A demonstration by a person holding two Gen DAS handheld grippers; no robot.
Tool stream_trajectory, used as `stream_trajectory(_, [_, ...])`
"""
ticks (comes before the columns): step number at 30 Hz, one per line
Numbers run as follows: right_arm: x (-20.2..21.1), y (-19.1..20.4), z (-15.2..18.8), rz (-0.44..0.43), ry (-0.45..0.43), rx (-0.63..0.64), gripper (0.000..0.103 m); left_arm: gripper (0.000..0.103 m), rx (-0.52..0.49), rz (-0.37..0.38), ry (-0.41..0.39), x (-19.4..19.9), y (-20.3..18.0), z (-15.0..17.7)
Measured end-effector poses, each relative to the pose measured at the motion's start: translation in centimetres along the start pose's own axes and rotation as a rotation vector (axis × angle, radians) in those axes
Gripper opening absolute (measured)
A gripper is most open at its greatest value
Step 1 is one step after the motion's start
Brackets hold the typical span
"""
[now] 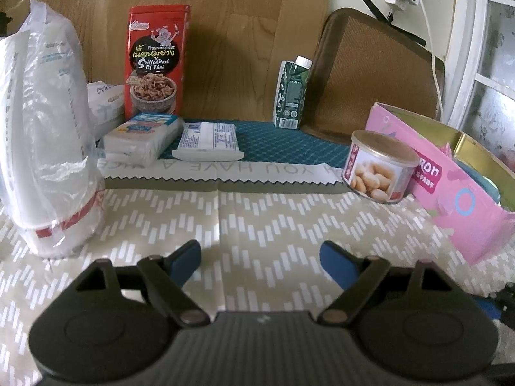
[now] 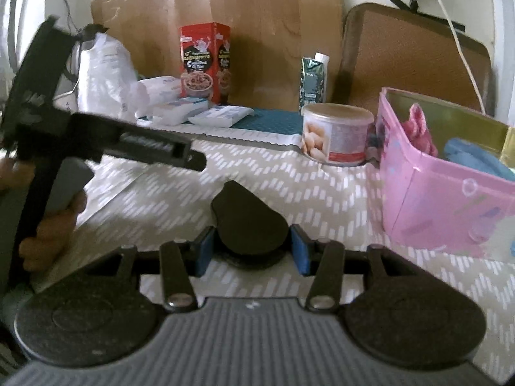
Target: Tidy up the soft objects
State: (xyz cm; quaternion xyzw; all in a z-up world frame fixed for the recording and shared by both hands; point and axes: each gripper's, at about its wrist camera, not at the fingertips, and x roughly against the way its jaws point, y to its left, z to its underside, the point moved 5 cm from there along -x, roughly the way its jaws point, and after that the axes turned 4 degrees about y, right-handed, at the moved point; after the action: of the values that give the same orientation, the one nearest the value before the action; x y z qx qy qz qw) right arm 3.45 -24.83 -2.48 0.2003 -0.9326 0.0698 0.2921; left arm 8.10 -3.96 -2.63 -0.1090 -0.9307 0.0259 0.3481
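Black soft pad (image 2: 249, 225) is lying on the patterned cloth (image 2: 322, 193) between my R gripper (image 2: 252, 252) pads, long axis running away from me; blue pads are flanking its wide end, but I cannot tell whether they're pressing. L gripper (image 1: 260, 265) is hanging wide open, holding nothing. Pink box (image 2: 444, 199) w/ soft items is sitting ahead-right, nearer R hand.

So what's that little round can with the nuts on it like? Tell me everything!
The nut can is short and round, with a pale tan lid that looks like plastic, still on. Its label shows pale nuts on white with red trim. It stands upright on the patterned tablecloth, close beside the pink box; the right wrist view suggests they nearly touch, but I can't tell. No gripper is touching it.
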Motion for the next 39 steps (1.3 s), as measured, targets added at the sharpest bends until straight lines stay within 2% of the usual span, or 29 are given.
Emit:
stream_trajectory(3, [-0.07,0.00,-0.07,0.000,-0.004,0.002,0.052,0.086,-0.012,-0.014,0.004,-0.03,-0.13,0.04])
stream_trajectory(5, [-0.13,-0.13,-0.14,-0.005,-0.005,-0.006,0.052,0.094,-0.010,-0.022,0.012,-0.09,-0.07,0.03])
stream_trajectory(22, [0.12,0.19,0.03,-0.004,-0.012,-0.005,0.056,0.097,-0.010,-0.029,0.016,-0.18,0.05,0.03])
stream_trajectory(39, [-0.04,0.12,-0.03,0.012,-0.017,-0.015,0.053,0.100,-0.009,-0.025,0.017,-0.20,0.13,0.03])
